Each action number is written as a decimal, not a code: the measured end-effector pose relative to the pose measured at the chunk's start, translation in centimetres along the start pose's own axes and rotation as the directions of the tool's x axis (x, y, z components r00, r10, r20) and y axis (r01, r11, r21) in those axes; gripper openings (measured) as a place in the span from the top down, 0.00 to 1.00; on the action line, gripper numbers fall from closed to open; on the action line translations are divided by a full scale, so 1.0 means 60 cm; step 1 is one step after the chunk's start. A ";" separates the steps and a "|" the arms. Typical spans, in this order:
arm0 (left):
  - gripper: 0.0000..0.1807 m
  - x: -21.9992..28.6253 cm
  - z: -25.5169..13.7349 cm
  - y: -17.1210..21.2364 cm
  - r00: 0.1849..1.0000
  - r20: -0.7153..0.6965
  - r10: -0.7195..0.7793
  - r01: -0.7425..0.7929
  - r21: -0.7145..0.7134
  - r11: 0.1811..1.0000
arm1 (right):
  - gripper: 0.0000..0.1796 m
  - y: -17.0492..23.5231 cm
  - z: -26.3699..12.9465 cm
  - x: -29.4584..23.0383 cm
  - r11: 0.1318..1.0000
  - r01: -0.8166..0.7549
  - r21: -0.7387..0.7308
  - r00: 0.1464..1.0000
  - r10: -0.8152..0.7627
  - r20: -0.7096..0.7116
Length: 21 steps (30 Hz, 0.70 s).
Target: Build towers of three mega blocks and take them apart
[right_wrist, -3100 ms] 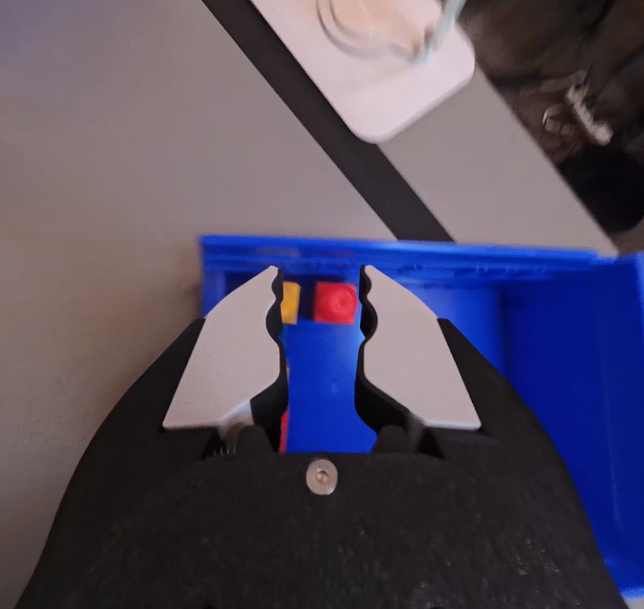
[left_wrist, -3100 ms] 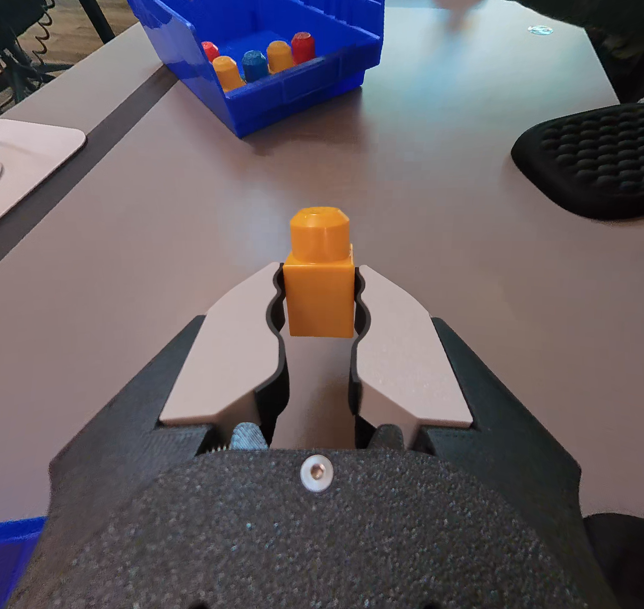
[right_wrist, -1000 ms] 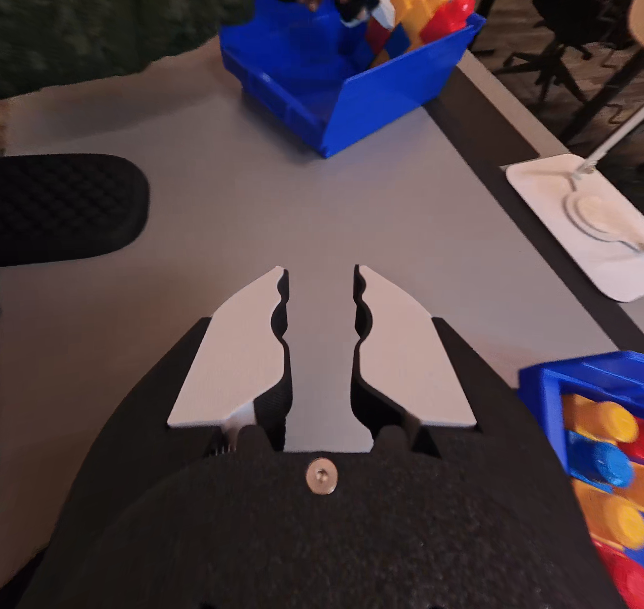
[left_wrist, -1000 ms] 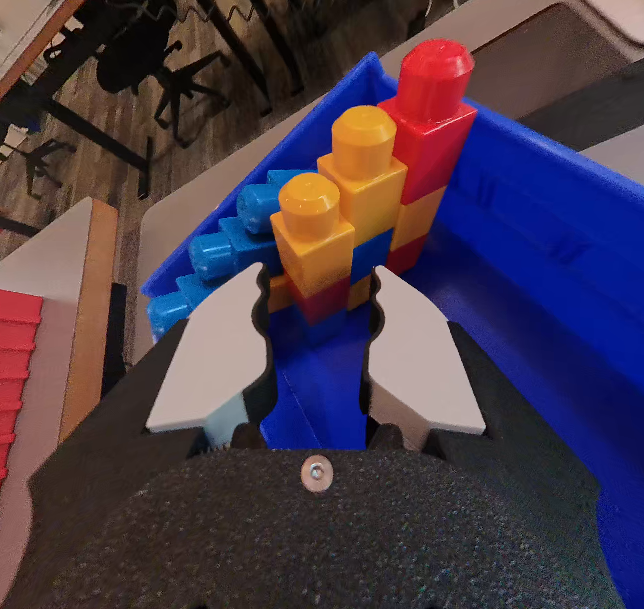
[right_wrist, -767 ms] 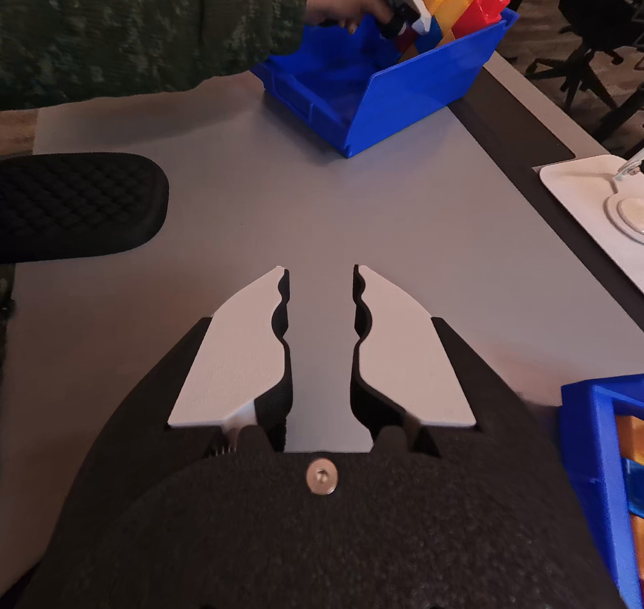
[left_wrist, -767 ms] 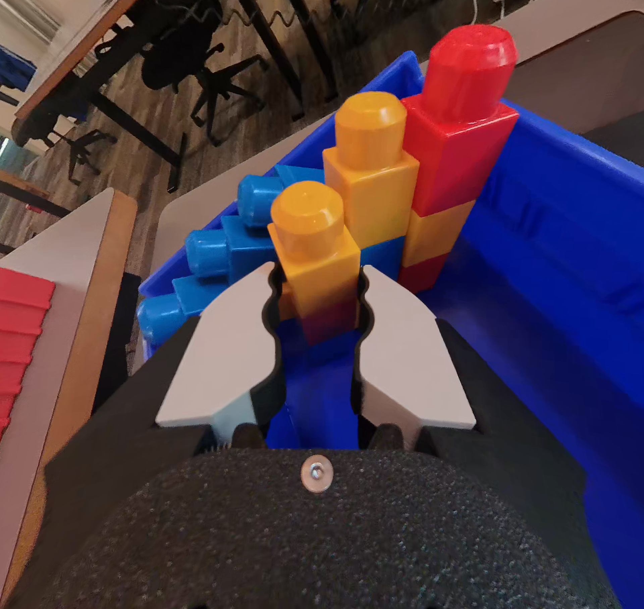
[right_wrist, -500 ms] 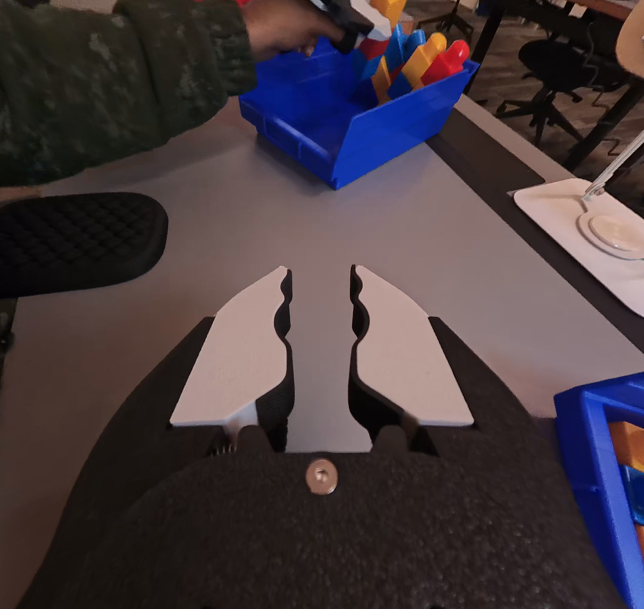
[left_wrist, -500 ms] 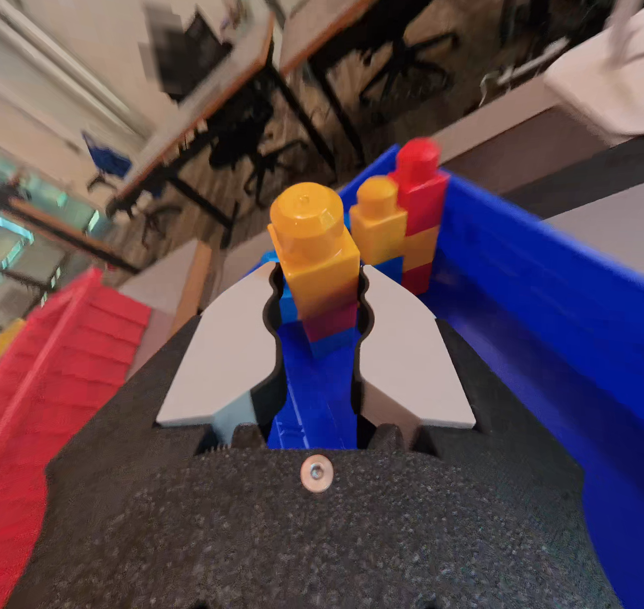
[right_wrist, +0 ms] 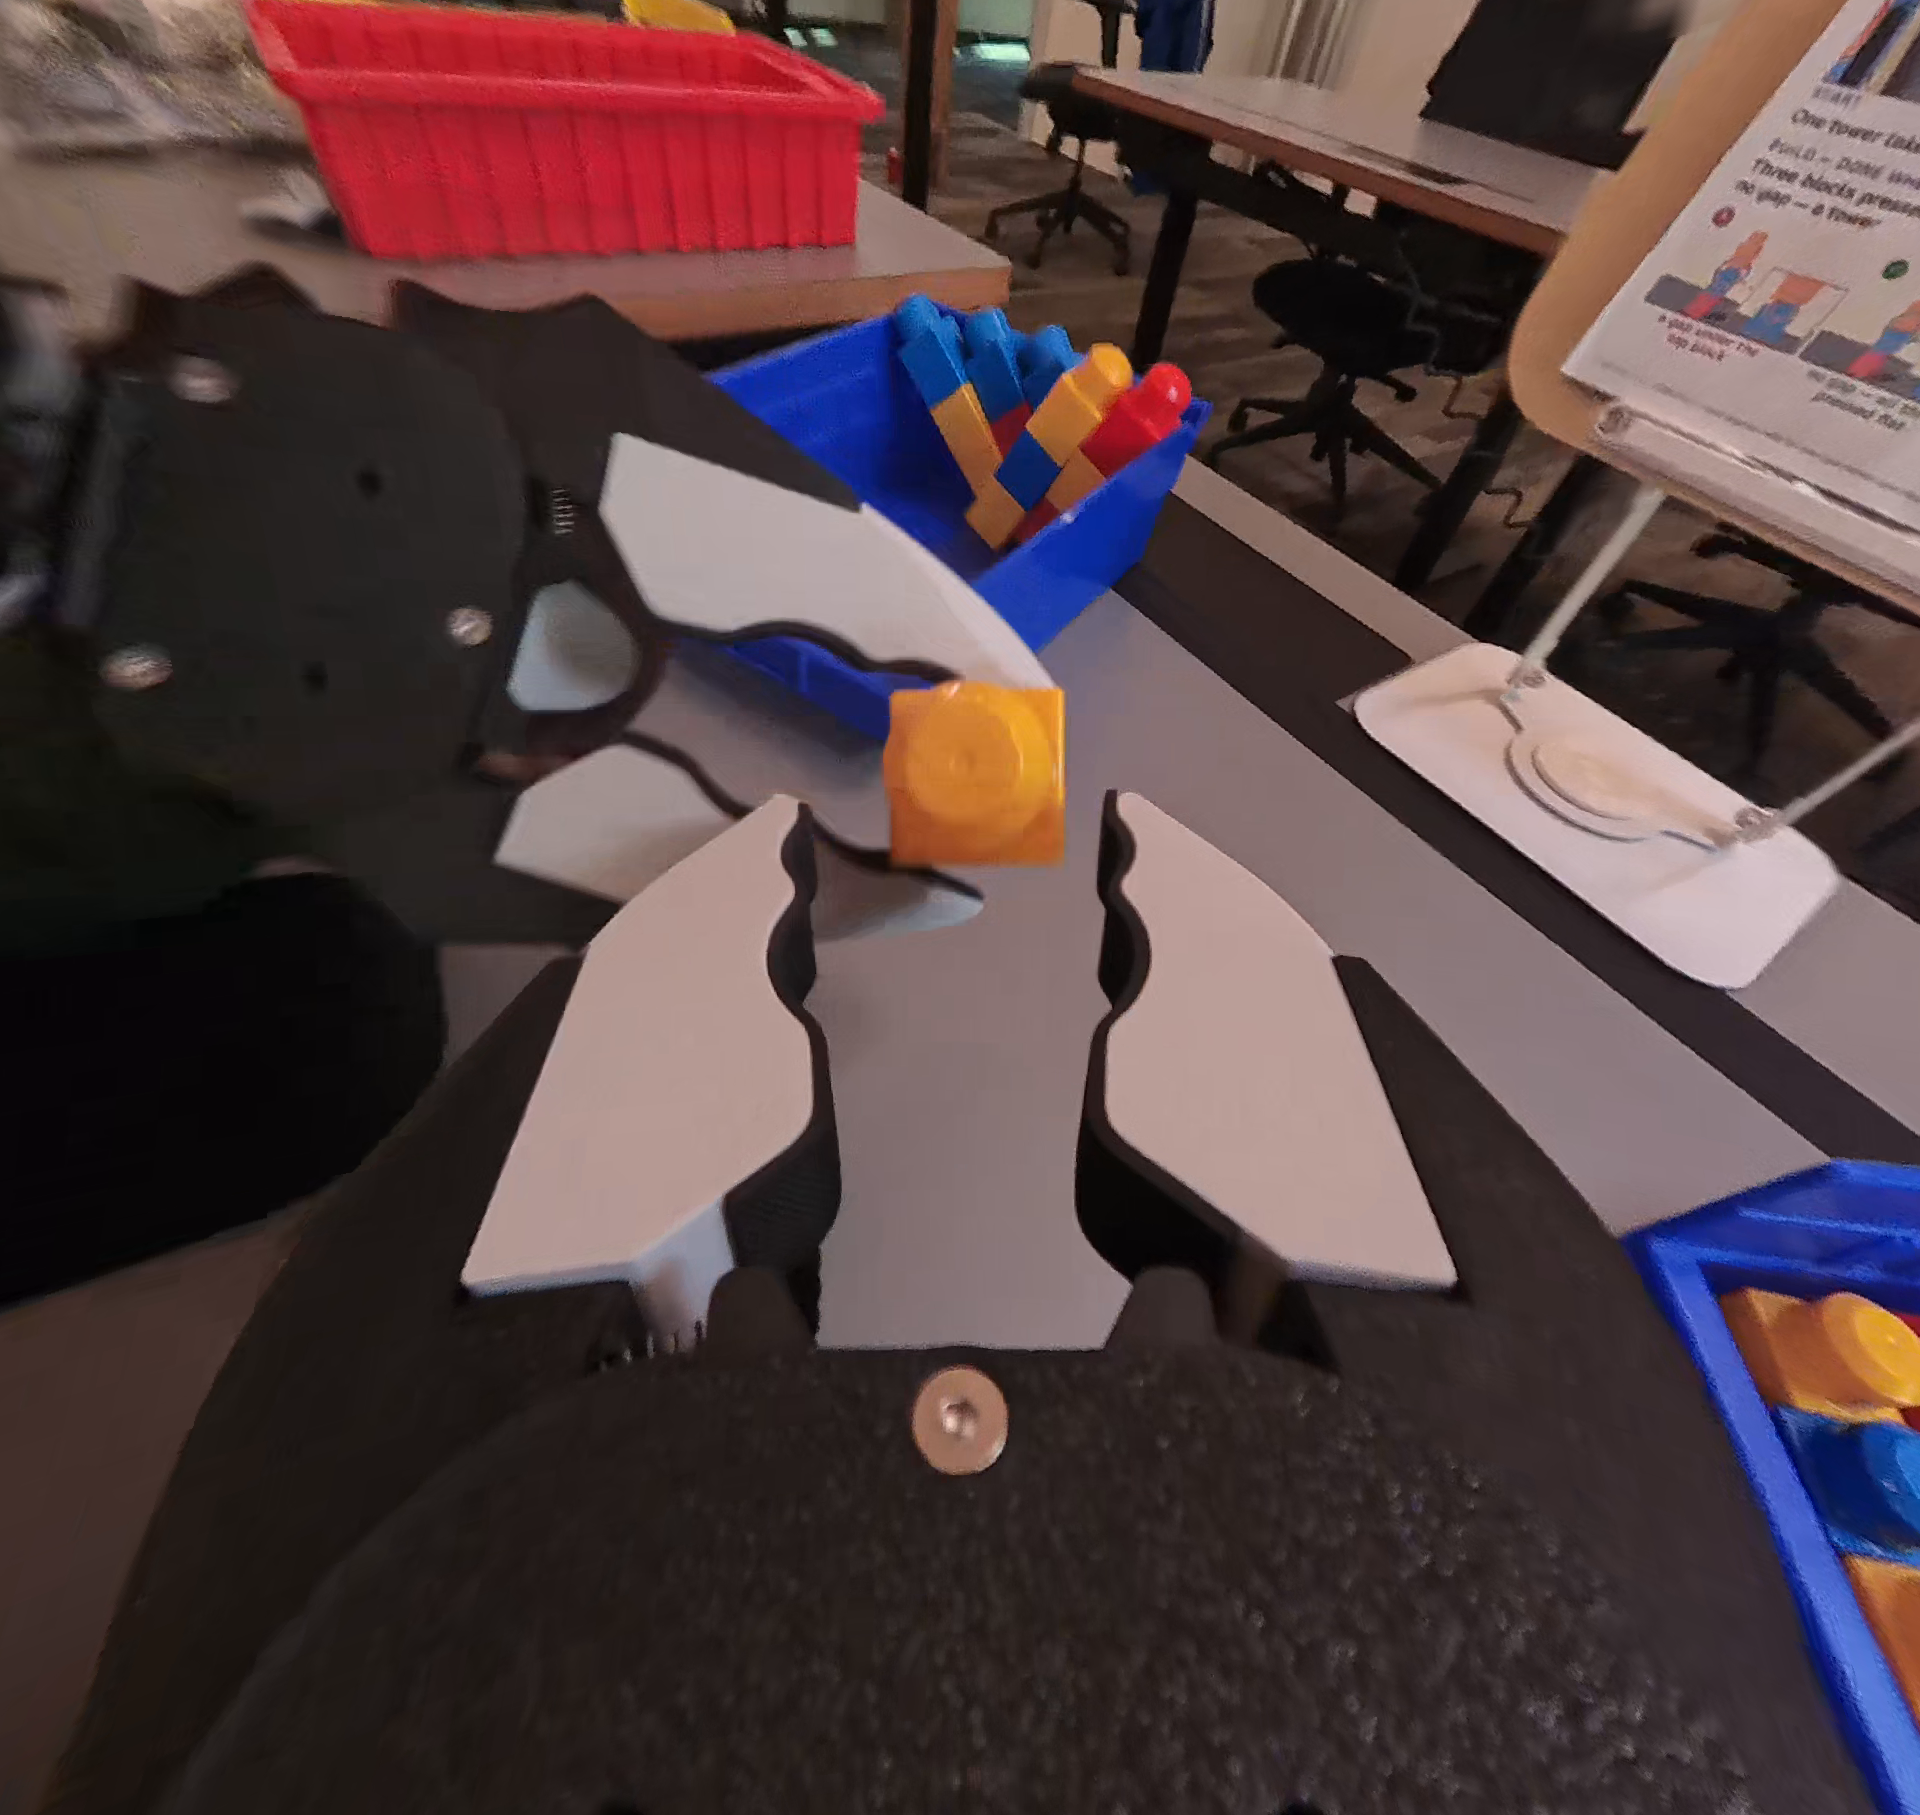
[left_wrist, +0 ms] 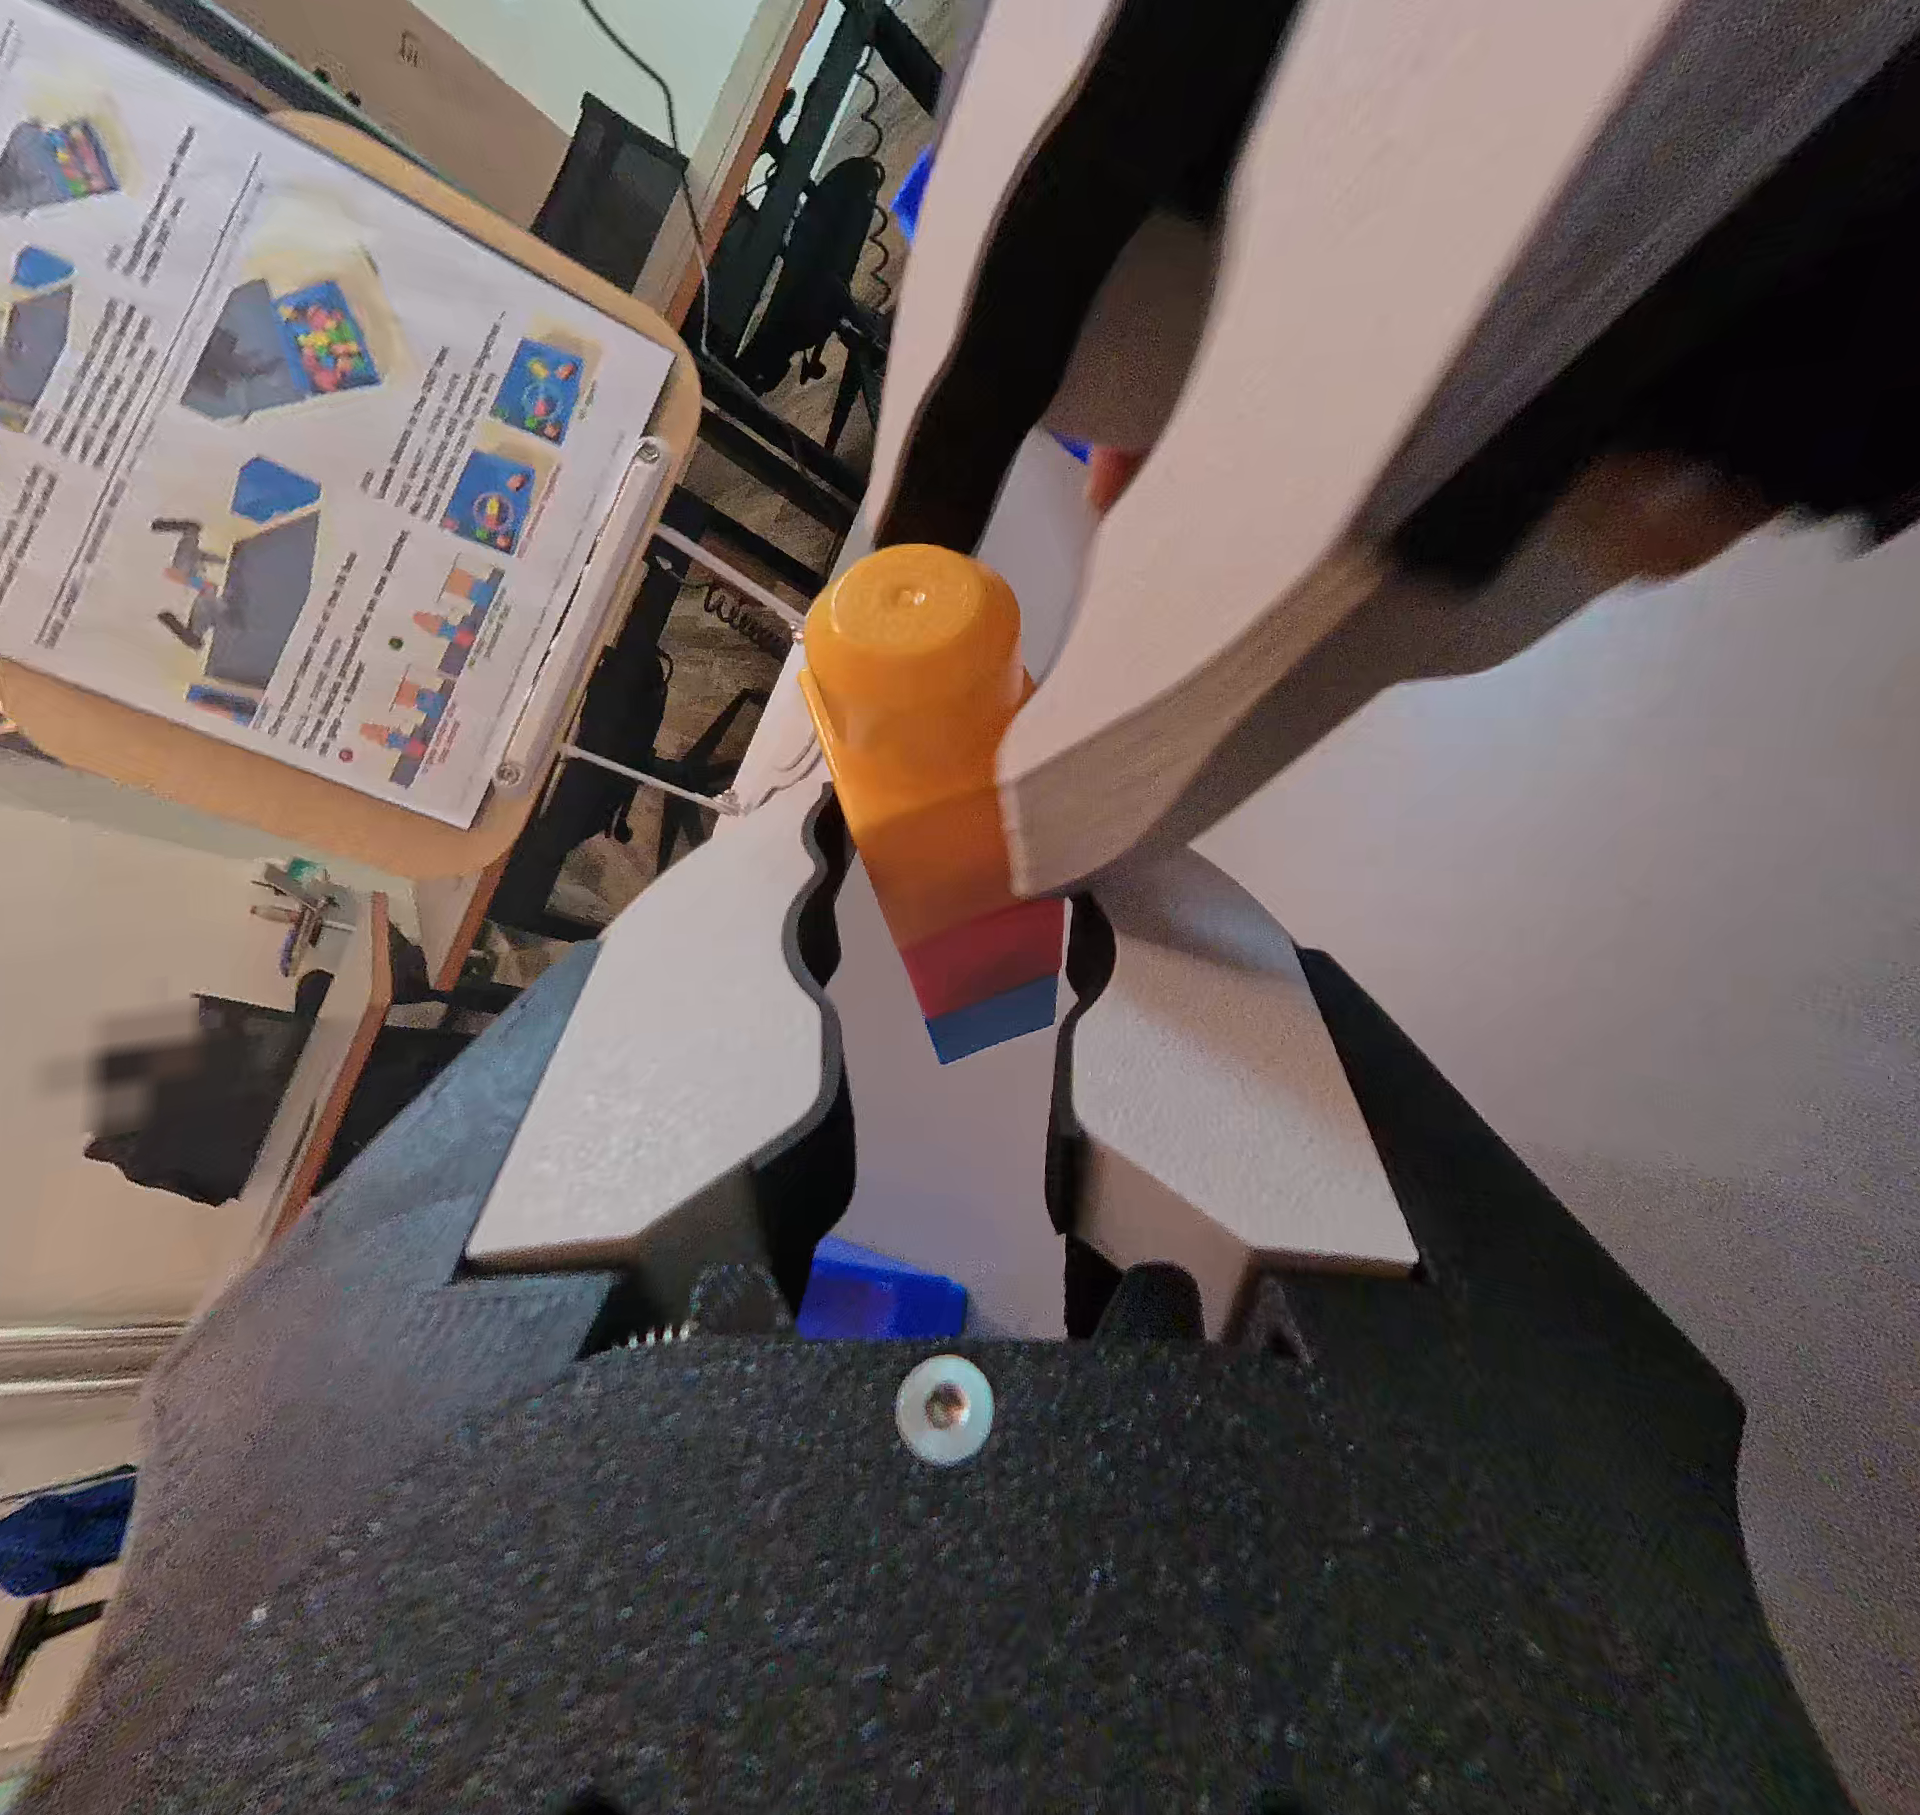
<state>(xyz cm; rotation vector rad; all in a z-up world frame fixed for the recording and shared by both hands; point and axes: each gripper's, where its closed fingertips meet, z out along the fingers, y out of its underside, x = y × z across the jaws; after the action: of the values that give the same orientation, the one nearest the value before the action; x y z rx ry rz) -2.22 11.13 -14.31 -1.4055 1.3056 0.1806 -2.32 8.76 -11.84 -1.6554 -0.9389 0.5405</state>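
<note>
A three-block tower, orange on top, red in the middle and blue at the bottom, is held in the air. My left gripper is shut on its lower part. In the right wrist view I see the tower's orange top end-on, with the left gripper's fingers reaching in from the left. My right gripper is open, its tips just short of the orange block on either side. In the left wrist view one of its fingers lies against the orange block's right side.
A blue bin with several built towers stands at the table's far side. A second blue bin with loose blocks sits at the lower right. A printed sheet on a stand with a white base is at the right, and a red crate is behind. The grippers are tip to tip, or close to it.
My left gripper shut on the tower, lifted it out of the far bin and carried it to the right gripper. The right gripper stayed open and now faces the tower.
</note>
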 end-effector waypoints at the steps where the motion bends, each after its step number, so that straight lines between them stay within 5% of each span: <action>1: 0.78 0.011 0.001 -0.004 1.000 -0.001 0.029 -0.029 -0.002 1.000 | 0.76 0.012 0.007 0.003 0.999 0.025 -0.029 0.999 -0.025 -0.029; 6: 0.77 0.021 -0.005 -0.003 0.999 -0.004 0.051 -0.050 0.099 0.994 | 0.81 0.028 0.005 0.000 0.998 0.064 -0.003 0.996 -0.064 0.063; 10: 0.62 0.035 -0.009 0.014 0.983 -0.179 -0.040 0.074 0.188 0.979 | 0.81 0.015 -0.028 -0.023 0.991 0.069 0.112 0.953 -0.099 0.285; 15: 0.73 0.093 -0.026 0.016 0.903 -0.428 -0.051 0.171 0.247 0.954 | 0.81 0.029 -0.047 -0.051 0.984 0.098 0.152 0.887 -0.155 0.435; 21: 0.73 0.090 -0.019 0.040 0.904 -0.423 -0.068 0.150 0.164 0.975 | 0.80 0.047 -0.045 -0.024 0.980 0.178 0.091 0.916 -0.199 0.349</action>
<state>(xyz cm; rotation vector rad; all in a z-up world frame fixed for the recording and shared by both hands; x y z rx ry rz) -2.64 7.80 -19.26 -1.3889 1.5366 -0.3348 -0.26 5.81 -13.91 -1.4188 -1.3219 0.7438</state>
